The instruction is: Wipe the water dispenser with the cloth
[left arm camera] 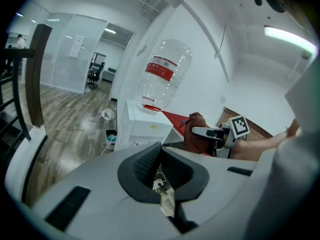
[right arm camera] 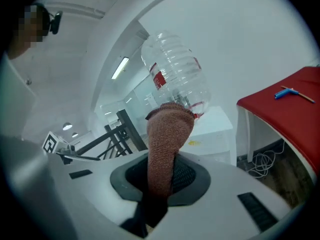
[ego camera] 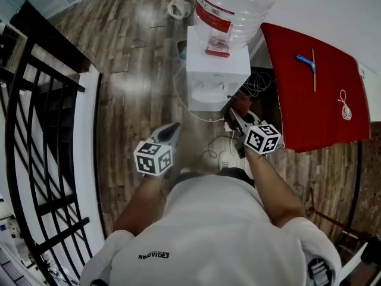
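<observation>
Rust-brown cloth (right arm camera: 167,134) pinched upright in my right gripper (right arm camera: 159,181); left gripper (left arm camera: 161,186) pressed together, empty | white water dispenser (ego camera: 217,79) at 12 o'clock in head view, near but apart from cloth | progress: no contact yet; I judge all wiping left

Dressed in a white short-sleeved shirt (ego camera: 226,231) with small dark lettering (ego camera: 153,255) near the collar. Fitted with pale grey shells on the left gripper (ego camera: 174,127) and right gripper (ego camera: 236,117), each topped by a black-and-white marker cube (ego camera: 153,158); lined with black ribbed pads (left arm camera: 145,166) inside the jaws.
</observation>
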{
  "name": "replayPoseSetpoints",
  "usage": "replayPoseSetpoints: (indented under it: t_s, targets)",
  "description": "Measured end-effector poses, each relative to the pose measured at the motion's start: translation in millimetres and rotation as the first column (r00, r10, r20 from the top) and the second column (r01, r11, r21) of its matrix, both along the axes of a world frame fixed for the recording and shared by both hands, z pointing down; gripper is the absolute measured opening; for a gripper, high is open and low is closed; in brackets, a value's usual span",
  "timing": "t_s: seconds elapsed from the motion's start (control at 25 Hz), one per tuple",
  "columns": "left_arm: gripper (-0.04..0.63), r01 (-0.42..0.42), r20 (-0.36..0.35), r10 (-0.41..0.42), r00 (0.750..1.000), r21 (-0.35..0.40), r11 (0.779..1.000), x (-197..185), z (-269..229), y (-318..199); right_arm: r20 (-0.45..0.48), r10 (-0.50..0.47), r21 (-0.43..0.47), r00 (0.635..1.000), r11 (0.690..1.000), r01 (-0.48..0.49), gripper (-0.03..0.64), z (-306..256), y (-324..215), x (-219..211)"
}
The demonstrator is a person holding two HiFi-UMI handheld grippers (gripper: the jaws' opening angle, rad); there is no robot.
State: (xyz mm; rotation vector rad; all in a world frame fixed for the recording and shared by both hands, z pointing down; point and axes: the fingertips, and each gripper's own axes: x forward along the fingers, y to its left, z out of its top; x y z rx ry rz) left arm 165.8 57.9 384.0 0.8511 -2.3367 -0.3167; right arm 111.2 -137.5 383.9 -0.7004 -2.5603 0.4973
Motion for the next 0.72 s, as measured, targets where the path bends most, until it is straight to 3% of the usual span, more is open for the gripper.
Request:
replayPoseSetpoints:
  t_s: [0.16,0.32,0.72]
  targets:
    - [-0.011,0.067,0.008,-0.068,0.998,0.022,0.997,2.3,-13.3,-3.6,-0.011,-0.071,-0.067,0.997,0.995,0.07,0.058,-21.7,11.5,-1.8]
    - [-0.011,0.098,0.018,-0.098,0.995,0.003,0.995,-6.4,-24.8,-16.4,0.019,-0.14,-0.075,0.99,0.987,0.141,0.058,-38.1,12.0,4.1]
    - [-0.011,0.182,0.051,-0.184,0.982,0.039,0.982,-12.5,-57.2,-71.7,0.035,-0.279,-0.085,0.96,0.956,0.281,0.058,-48.8,-25.5,24.6]
